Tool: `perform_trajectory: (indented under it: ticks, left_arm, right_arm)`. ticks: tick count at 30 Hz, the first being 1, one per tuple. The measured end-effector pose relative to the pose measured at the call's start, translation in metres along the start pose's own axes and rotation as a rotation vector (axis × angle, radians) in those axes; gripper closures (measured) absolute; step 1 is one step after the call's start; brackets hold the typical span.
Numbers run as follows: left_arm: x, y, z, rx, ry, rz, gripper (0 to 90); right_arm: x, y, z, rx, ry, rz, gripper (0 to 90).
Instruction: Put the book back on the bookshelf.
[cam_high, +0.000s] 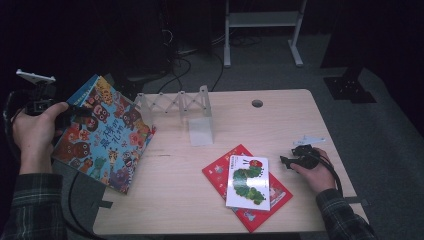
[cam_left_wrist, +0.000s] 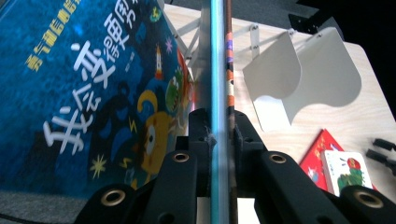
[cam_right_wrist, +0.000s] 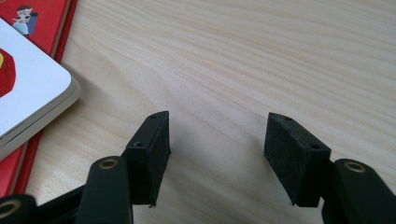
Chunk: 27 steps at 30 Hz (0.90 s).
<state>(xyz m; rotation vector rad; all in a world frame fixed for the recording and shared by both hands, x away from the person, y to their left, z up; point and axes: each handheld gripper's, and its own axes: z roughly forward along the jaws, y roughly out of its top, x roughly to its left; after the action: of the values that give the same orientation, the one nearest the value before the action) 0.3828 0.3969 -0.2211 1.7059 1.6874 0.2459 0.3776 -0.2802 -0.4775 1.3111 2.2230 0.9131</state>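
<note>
Left gripper (cam_high: 75, 116): jaws clamped on two picture books (cam_high: 102, 134) at their edge, held tilted over the table's (cam_high: 175, 200) left edge; in the left gripper view the book (cam_left_wrist: 88, 88) with the blue cover lies left of the jaws, spines running straight up between them.

Right gripper (cam_high: 286, 162): jaws part-open, nothing between them, resting low over bare tabletop at the right.

White rack (cam_high: 182, 107): stands at the table's back, just right of the held books.

White caterpillar book (cam_high: 248, 182): lies on a red book (cam_high: 220, 172), just left of the right gripper.
</note>
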Motion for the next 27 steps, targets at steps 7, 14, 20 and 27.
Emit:
perform_trajectory:
  ticks: [7, 14, 20, 27]
  left_arm:
    - [-0.002, 0.008, 0.014, 0.000, 0.018, -0.010, 80.6]
    - [-0.002, 0.014, 0.021, 0.003, 0.018, -0.031, 80.6]
    - [0.000, 0.016, 0.028, -0.001, 0.017, -0.054, 80.6]
    - [-0.003, 0.020, 0.037, 0.002, 0.029, -0.059, 80.6]
  right_arm:
    - [0.000, 0.000, 0.000, 0.001, 0.002, 0.001, 39.4]
    - [0.000, 0.000, 0.000, 0.001, 0.002, 0.001, 39.4]
    - [0.000, 0.000, 0.000, 0.000, 0.001, 0.000, 39.5]
    - [0.000, 0.000, 0.000, -0.001, 0.001, 0.000, 39.7]
